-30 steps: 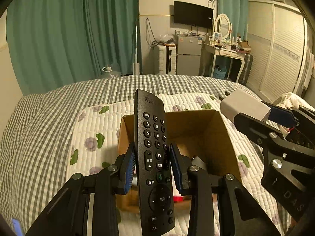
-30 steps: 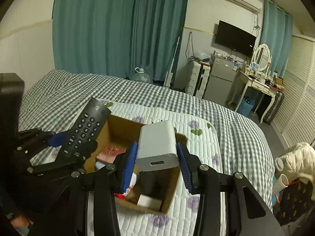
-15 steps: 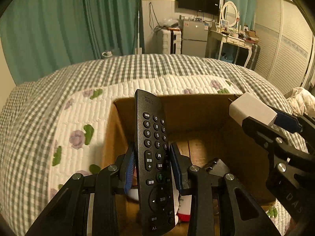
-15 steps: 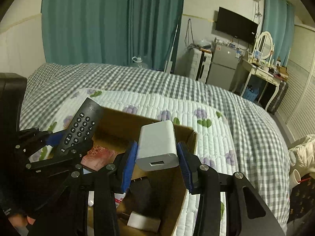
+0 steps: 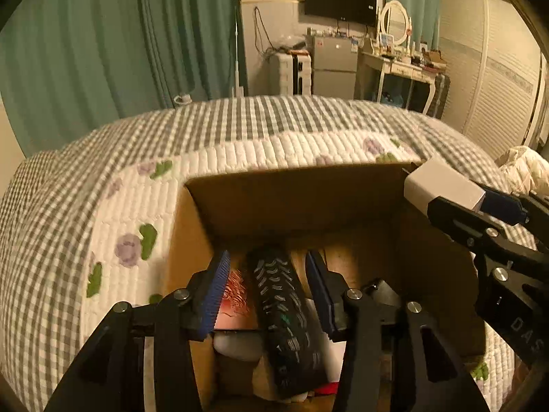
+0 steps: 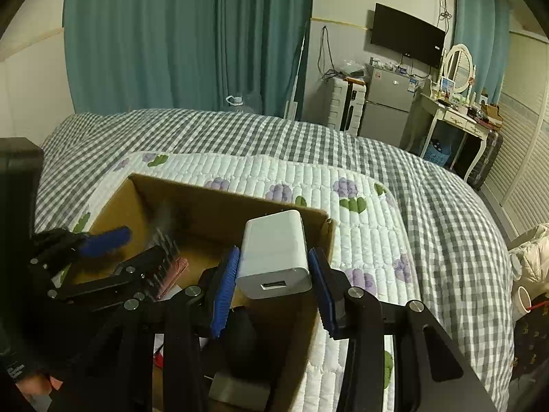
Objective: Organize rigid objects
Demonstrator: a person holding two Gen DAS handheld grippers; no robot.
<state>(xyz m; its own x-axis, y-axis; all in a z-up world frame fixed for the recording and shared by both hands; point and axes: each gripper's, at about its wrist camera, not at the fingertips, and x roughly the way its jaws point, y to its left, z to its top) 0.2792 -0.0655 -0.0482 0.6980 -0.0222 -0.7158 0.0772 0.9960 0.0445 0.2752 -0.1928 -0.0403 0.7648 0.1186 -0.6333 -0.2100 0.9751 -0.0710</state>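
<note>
A brown cardboard box (image 5: 291, 199) sits on the bed, also in the right wrist view (image 6: 219, 202). My left gripper (image 5: 267, 292) is open over the box. The black remote (image 5: 284, 319) is blurred between the spread fingers, down inside the box. In the right wrist view the left gripper (image 6: 113, 250) shows at the left over the box. My right gripper (image 6: 271, 285) is shut on a white charger block (image 6: 274, 254) above the box's right side. The charger also shows in the left wrist view (image 5: 442, 189).
The box holds a reddish patterned item (image 5: 233, 295), a white thing (image 5: 236, 346) and a dark rounded object (image 6: 247, 343). A white floral quilt (image 6: 360, 226) lies on a grey checked bedspread (image 6: 446, 206). Curtains, fridge and dressing table stand beyond.
My left gripper has opened and let go of the remote, which has dropped into the box. Both grippers moved lower and closer over the box. The right gripper keeps holding the charger.
</note>
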